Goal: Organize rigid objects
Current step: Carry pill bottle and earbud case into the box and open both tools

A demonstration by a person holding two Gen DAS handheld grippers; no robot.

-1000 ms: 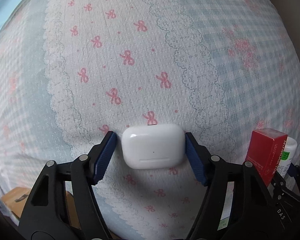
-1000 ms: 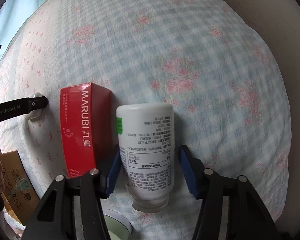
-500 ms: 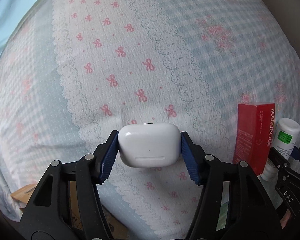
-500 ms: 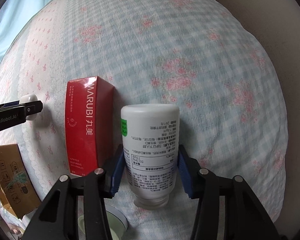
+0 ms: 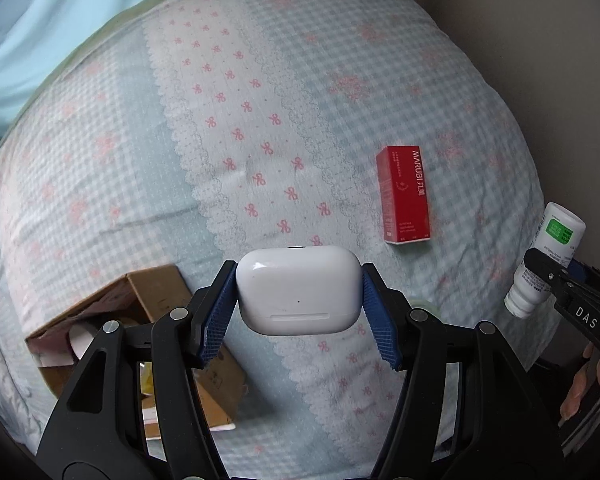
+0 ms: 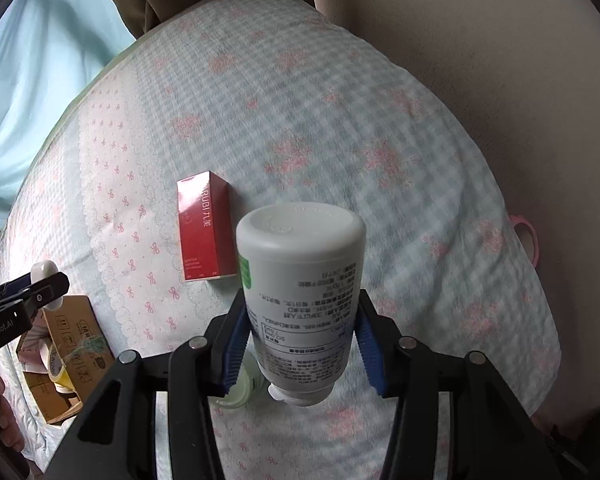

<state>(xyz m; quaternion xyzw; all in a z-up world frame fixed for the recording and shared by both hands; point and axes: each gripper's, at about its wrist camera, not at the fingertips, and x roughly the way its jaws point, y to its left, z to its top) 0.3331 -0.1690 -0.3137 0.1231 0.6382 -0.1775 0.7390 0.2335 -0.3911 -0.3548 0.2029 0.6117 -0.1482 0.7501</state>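
My left gripper [image 5: 299, 302] is shut on a white earbud case [image 5: 298, 290] and holds it above the bedspread, over the edge of an open cardboard box [image 5: 140, 332]. My right gripper [image 6: 300, 332] is shut on a white bottle [image 6: 300, 300] with a printed label, base pointing away, lifted off the bed. The bottle and right gripper also show in the left wrist view [image 5: 548, 264] at the right edge. A red MARUBI carton [image 5: 405, 194] lies flat on the bed; it also shows in the right wrist view [image 6: 205, 226].
The cardboard box [image 6: 68, 356] at the lower left holds tape rolls and small items. A pale green round lid [image 6: 236, 390] lies under the right gripper. A wall runs along the right of the bed. A light blue sheet lies at the far left.
Both grippers have risen off the bed with the earbud case and the bottle. The red carton stays on the bed, now farther away. The cardboard box has come into the left wrist view.
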